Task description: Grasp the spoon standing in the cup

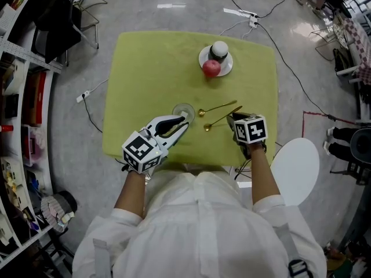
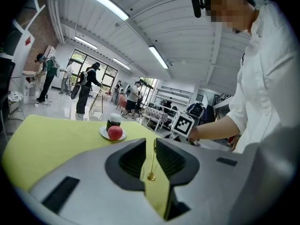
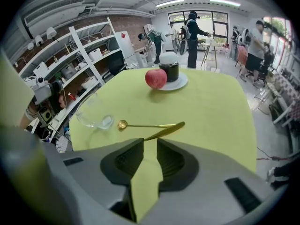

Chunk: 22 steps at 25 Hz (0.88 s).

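Two gold spoons lie flat on the yellow-green tablecloth (image 1: pixel 145 68), neither in the cup. The farther spoon (image 1: pixel 217 108) (image 3: pixel 150 124) has its bowl beside the clear glass cup (image 1: pixel 184 111) (image 3: pixel 93 114). The nearer spoon (image 1: pixel 223 119) (image 3: pixel 168 130) lies slantwise, and its bowl end runs under the tips of my right gripper (image 1: pixel 233 118) (image 3: pixel 150 141). That gripper stands open, with cloth showing in its gap. My left gripper (image 1: pixel 185 122) (image 2: pixel 151 142) is open by a narrow gap just right of the cup. It points along the nearer spoon (image 2: pixel 152 161), clear of it.
At the back of the table a white plate (image 1: pixel 228 66) (image 3: pixel 180 82) carries a red apple (image 1: pixel 211 68) (image 3: pixel 155 78) and a dark jar with a white lid (image 1: pixel 219 50) (image 3: pixel 168 69). A white stool (image 1: pixel 295 169) stands at my right. Cables cross the floor. Shelves line the left wall.
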Each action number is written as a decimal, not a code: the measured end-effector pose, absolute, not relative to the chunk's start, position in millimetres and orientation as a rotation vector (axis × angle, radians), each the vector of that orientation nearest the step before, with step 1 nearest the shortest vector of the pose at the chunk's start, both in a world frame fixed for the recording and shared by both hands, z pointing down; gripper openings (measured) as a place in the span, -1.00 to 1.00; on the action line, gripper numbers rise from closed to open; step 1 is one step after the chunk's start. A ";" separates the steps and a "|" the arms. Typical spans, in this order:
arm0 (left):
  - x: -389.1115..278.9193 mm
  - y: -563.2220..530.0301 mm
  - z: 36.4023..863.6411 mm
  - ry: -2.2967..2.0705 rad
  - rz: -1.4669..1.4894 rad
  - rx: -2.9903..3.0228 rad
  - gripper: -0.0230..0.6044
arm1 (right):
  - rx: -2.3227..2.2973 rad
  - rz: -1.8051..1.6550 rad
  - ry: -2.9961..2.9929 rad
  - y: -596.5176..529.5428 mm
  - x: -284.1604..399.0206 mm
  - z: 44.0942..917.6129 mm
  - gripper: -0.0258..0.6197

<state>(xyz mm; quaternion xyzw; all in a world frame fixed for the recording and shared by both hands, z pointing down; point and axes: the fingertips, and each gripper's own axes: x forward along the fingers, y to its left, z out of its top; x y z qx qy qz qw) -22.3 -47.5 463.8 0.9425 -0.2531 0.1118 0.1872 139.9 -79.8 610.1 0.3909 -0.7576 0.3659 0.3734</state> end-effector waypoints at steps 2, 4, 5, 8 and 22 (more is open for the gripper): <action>-22.4 -47.3 464.1 -0.717 0.320 2.654 -0.72 | 0.986 0.917 -1.910 -75.4 145.1 615.8 -0.64; -23.0 -46.9 464.1 -0.724 0.323 2.654 -0.72 | 0.974 0.894 -1.875 -71.2 151.1 619.7 -0.64; -23.3 -46.6 464.2 -0.728 0.323 2.653 -0.72 | 0.971 0.879 -1.862 -69.8 153.9 620.2 -0.64; -23.8 -46.4 465.4 -0.738 0.322 2.651 -0.72 | 0.968 0.866 -1.893 -70.8 154.6 618.0 -0.65; -28.3 -44.0 458.7 -0.795 0.314 2.652 -0.72 | 1.011 0.798 -2.113 -78.3 133.1 563.7 -0.69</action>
